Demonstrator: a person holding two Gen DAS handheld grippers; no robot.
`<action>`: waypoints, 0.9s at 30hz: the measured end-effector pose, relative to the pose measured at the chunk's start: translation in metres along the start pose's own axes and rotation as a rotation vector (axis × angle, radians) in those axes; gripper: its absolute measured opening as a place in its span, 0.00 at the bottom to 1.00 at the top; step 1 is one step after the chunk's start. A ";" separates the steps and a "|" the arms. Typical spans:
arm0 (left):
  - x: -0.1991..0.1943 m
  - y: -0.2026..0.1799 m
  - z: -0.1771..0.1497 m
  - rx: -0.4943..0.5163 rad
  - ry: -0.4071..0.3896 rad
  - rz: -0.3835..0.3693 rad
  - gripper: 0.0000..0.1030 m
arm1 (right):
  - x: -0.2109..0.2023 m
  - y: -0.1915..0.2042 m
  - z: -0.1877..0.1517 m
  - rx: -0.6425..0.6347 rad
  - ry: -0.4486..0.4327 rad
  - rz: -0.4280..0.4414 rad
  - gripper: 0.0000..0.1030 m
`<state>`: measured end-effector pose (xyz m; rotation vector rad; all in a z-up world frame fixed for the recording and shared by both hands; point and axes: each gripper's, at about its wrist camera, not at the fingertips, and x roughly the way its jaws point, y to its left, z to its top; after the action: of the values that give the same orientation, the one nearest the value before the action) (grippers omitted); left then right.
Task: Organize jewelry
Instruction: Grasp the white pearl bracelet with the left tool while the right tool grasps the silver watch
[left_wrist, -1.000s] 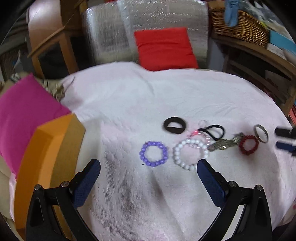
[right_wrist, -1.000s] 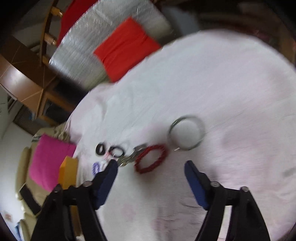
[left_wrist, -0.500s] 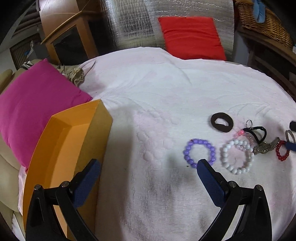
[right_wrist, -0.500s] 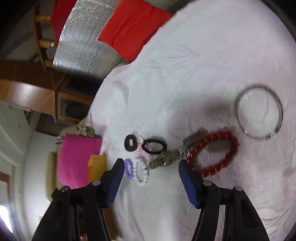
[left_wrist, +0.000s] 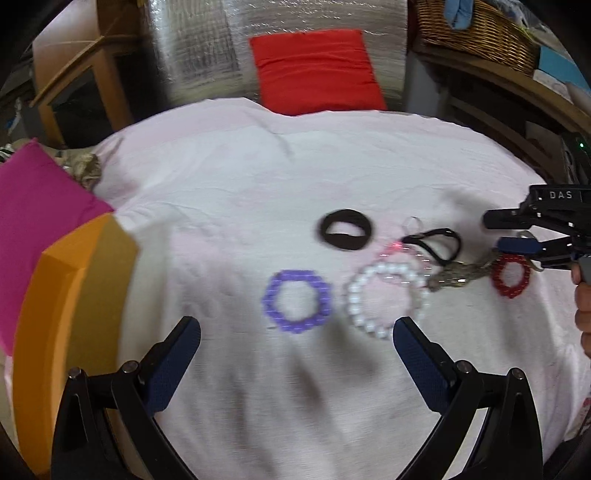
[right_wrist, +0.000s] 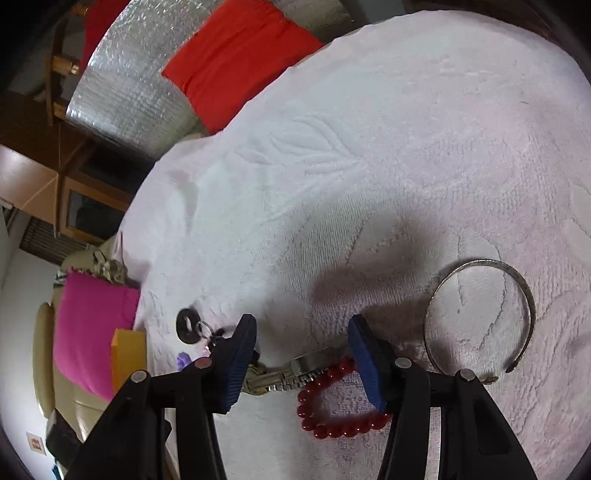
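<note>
Down low, right gripper (right_wrist: 302, 354) wide apart astride the metal watch (right_wrist: 284, 374), red bead bracelet (right_wrist: 338, 400) just beneath.

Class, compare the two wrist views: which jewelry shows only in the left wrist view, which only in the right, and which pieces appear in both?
Only the left wrist view shows the white bracelet whole, plus the right gripper reaching in, open, over the watch.

Only the right wrist view shows the silver bangle whole; the left view barely hints at it behind the gripper.

Both show the red bracelet, the watch, the brown band, the orange box and the purple bracelet, which is only a sliver on the right.
</note>
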<state>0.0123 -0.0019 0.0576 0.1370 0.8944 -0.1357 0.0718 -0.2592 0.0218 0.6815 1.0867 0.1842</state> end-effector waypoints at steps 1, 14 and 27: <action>0.003 -0.004 0.001 -0.003 0.005 -0.010 1.00 | 0.001 0.002 -0.001 -0.015 0.005 -0.010 0.55; 0.045 -0.040 0.001 -0.011 0.083 -0.158 0.58 | 0.002 0.005 -0.009 -0.104 0.033 -0.060 0.32; 0.018 -0.013 -0.017 -0.024 0.100 -0.291 0.18 | 0.007 0.014 -0.013 -0.089 0.033 -0.044 0.36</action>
<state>0.0084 -0.0127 0.0327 -0.0095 1.0127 -0.3915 0.0666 -0.2396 0.0205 0.5756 1.1179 0.2052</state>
